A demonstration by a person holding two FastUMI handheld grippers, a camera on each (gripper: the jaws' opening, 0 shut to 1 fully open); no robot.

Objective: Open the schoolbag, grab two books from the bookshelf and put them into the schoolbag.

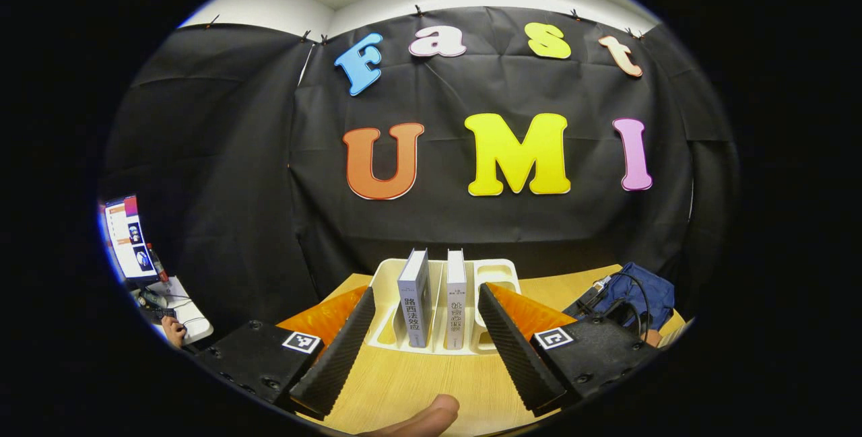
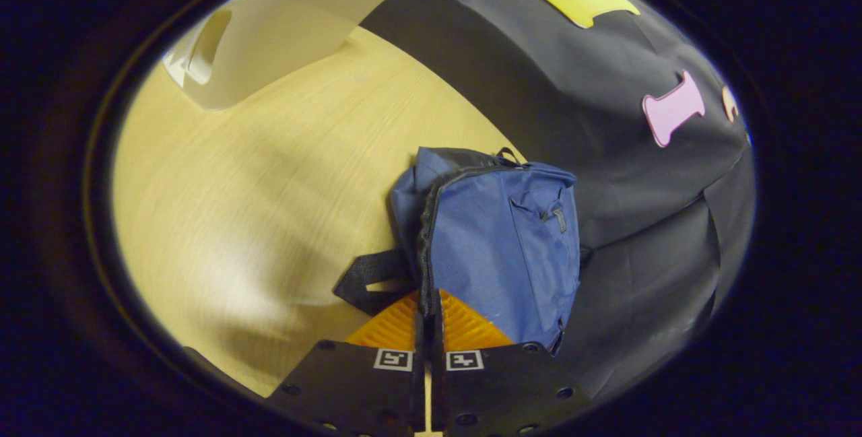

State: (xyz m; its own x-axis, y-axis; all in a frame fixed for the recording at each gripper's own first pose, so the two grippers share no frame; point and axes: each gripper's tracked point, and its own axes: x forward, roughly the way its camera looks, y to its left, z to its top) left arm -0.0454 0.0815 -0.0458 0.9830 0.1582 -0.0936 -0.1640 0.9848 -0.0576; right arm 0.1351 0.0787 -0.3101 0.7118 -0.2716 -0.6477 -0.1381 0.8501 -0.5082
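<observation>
Both books (image 1: pixel 434 299) stood in the shelf (image 1: pixel 495 272) at lower centre, between the left gripper's (image 1: pixel 427 349) spread fingers. The right gripper (image 2: pixel 427 319) was pinched closed at the bag's (image 2: pixel 502 248) zipper edge, lower centre. Opening seemed underway; no book was packed.

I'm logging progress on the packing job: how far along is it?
Early. Nothing looks packed: both books stand upright in the white bookshelf. In hand: the right gripper is closed at the blue schoolbag, by its zipper edge. The left gripper is open, facing the books. Left: opening, both transfers.
</observation>
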